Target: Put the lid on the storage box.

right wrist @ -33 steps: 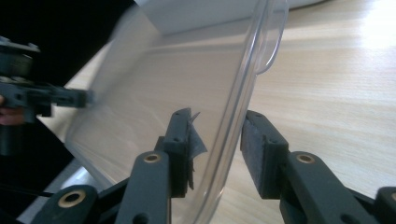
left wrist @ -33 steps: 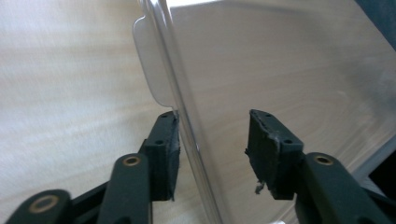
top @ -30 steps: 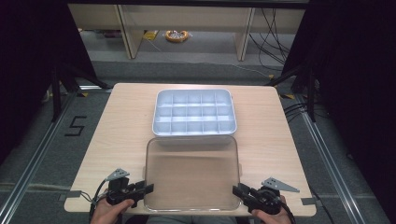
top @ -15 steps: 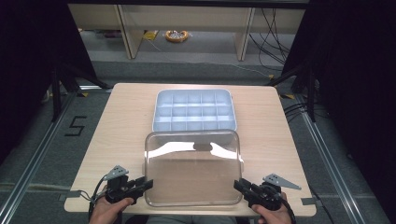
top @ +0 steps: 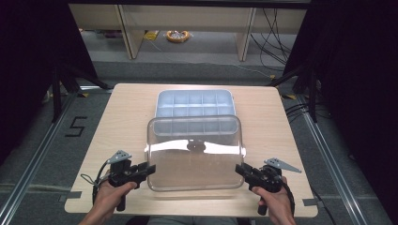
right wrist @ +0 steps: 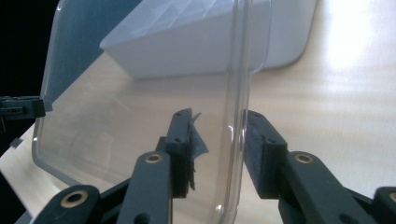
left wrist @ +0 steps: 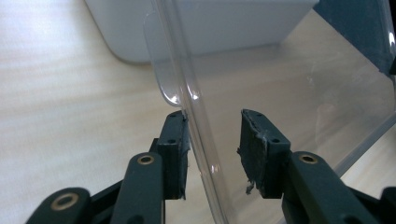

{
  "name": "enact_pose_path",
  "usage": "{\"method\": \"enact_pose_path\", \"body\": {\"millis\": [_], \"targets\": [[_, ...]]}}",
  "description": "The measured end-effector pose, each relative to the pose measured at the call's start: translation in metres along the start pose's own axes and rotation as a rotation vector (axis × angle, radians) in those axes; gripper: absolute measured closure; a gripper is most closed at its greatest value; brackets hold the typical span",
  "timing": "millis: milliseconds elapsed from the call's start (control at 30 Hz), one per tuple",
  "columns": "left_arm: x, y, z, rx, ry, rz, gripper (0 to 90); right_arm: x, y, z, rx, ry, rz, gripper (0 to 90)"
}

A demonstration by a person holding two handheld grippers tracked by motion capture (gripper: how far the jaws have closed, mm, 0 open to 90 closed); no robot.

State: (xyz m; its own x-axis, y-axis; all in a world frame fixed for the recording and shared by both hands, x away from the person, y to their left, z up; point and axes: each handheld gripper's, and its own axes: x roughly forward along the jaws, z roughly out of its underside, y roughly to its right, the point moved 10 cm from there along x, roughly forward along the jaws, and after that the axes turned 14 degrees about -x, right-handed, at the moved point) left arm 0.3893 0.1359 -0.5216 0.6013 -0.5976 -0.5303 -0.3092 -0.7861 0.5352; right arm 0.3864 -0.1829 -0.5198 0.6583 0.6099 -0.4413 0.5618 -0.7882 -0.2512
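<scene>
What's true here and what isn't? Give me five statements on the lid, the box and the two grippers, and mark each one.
1. The clear lid is tilted, its far edge raised over the compartment box. True.
2. The left gripper has the lid's edge between its jaws. True.
3. The compartment box holds screws in several cells. False: the cells that can be seen look empty.
4. The right gripper rests on the table, well away from the lid. False: the lid's edge runs between its jaws.
5. The lid already sits flat on the box, closing it. False: it is held up at an angle, only partly over the box.
</scene>
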Motion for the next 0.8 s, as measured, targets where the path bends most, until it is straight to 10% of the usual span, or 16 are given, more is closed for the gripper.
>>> {"method": "enact_pose_path", "body": {"millis": [533, 800], "targets": [[0.028, -0.001, -0.105, -0.055, 0.073, -0.044, 60.9, 0.036, 0.032, -0.100, -0.048, 0.073, 0.081, 64.3], [0.039, -0.005, -0.128, -0.085, 0.089, -0.050, 60.9, 0.054, 0.042, -0.122, 0.000, 0.071, 0.106, 63.6]]}}
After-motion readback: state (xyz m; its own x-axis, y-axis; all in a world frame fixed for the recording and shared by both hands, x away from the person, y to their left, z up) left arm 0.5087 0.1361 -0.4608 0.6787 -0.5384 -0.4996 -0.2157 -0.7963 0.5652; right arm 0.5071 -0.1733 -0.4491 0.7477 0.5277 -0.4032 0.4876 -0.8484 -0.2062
